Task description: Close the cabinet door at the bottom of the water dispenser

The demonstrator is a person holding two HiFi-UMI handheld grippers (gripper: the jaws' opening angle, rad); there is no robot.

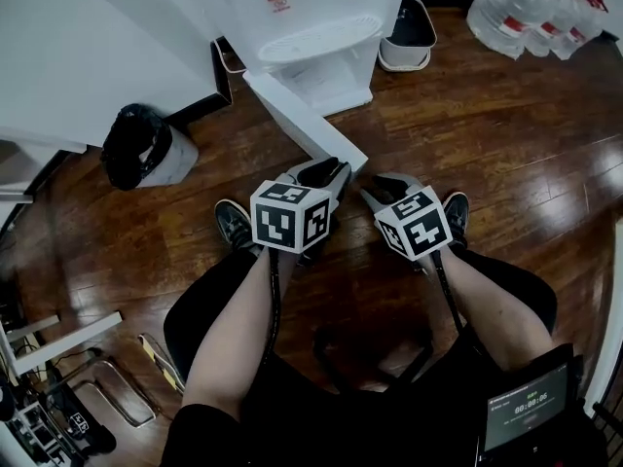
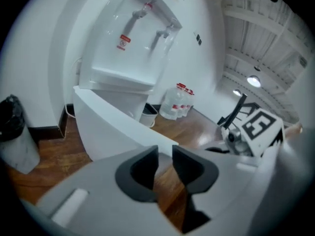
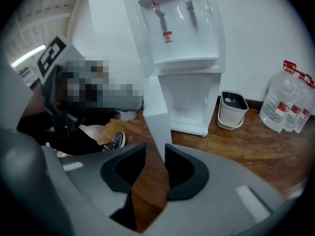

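The white water dispenser [image 1: 311, 37] stands against the wall, and its bottom cabinet door [image 1: 302, 120] is swung wide open toward me. The open compartment [image 3: 189, 107] shows behind it. My left gripper [image 1: 326, 173] hovers at the door's free end, with its jaws a little apart and only floor between them [image 2: 165, 154]. The door [image 2: 113, 127] rises just beyond its tips. My right gripper [image 1: 384, 188] hangs slightly right of that end. It is open and empty [image 3: 155, 154], and the door's end edge [image 3: 156, 117] lies straight ahead of the gap.
A bin with a black bag [image 1: 136, 144] stands left of the dispenser. A small white bin [image 1: 409, 32] and several water bottles [image 1: 531, 8] are to its right. My shoes [image 1: 234, 224] rest on the wooden floor, and a screen [image 1: 526, 407] sits at the bottom right.
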